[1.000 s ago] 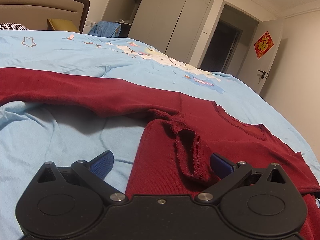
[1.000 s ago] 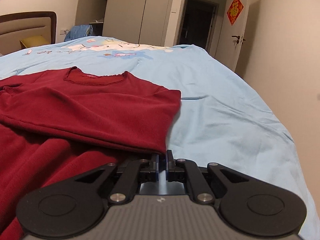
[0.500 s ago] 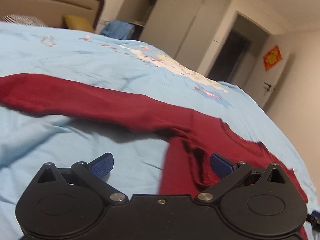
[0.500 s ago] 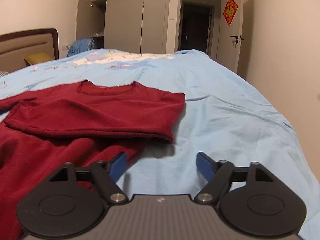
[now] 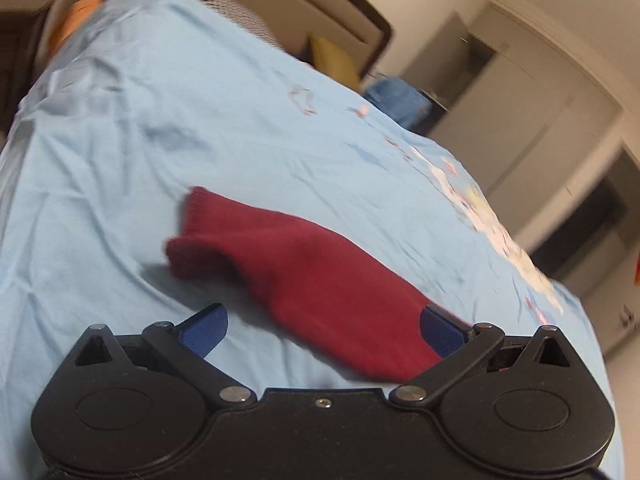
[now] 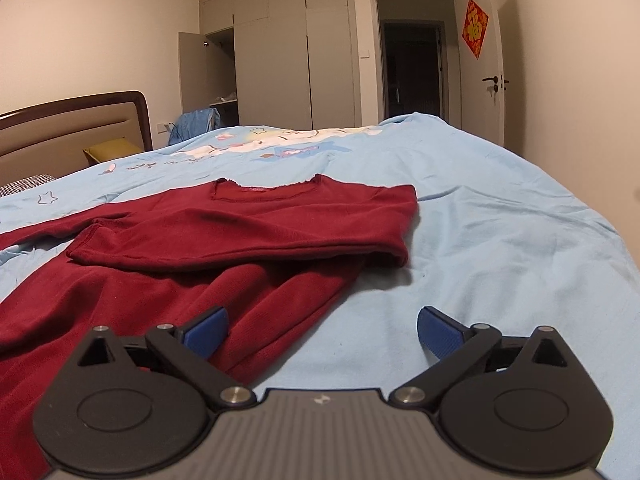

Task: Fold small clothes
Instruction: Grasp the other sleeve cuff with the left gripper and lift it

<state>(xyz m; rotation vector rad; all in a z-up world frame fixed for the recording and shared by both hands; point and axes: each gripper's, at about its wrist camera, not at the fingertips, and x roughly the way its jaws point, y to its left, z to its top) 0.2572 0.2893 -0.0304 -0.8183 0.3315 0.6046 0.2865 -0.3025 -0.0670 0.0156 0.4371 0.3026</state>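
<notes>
Across the light blue quilted bed cover (image 6: 500, 240) lies the dark red knitted long-sleeved top (image 6: 248, 220), its neckline toward the far side and its right sleeve folded over the chest so the cuff edge rests near the left of the body. We see its lower part bunched in soft folds closer to us, running under the near left of the right wrist view. Our right gripper (image 6: 322, 330) is wide open, its blue-padded fingers (image 6: 208, 332) well apart and holding nothing; the left finger is over the red knit, the right one over bare bed cover.

From the left wrist view, tilted and blurred, we see the top's other sleeve (image 5: 288, 276) stretched out on the cover, its ribbed cuff (image 5: 192, 220) pointing away. Our left gripper (image 5: 322, 330) is likewise spread wide, and the sleeve passes between its fingers close against the right pad; we cannot tell whether they touch. It grips nothing.

Beyond the bed stand a brown-framed padded headboard (image 6: 72, 128), grey wardrobe doors (image 6: 288, 52) and a white door with a red paper ornament (image 6: 475, 28).
</notes>
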